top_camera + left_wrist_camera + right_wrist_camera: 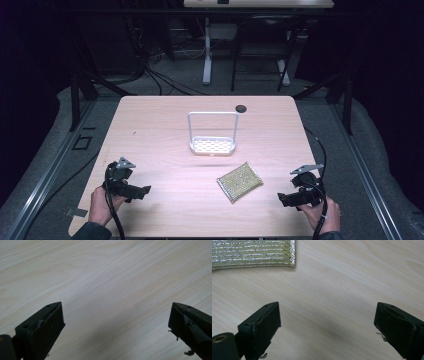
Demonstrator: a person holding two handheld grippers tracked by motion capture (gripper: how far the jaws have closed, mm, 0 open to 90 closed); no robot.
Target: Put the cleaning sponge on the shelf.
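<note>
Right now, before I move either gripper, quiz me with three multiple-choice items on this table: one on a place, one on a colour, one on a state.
1. Where does the sponge lie?
A. Inside the rack
B. On the table, nearer the person than the rack
C. Between a gripper's jaws

2. What colour is the rack?
A. White
B. Red
C. Black

3. How do the jaws of the right gripper stand?
A. Shut on the sponge
B. Shut on nothing
C. Wide open over bare wood

Key:
1 B, the high view shows it flat on the wood in front of the rack.
2 A, its frame and slotted tray are white.
3 C, the right gripper view shows both jaws far apart with nothing between them.
</note>
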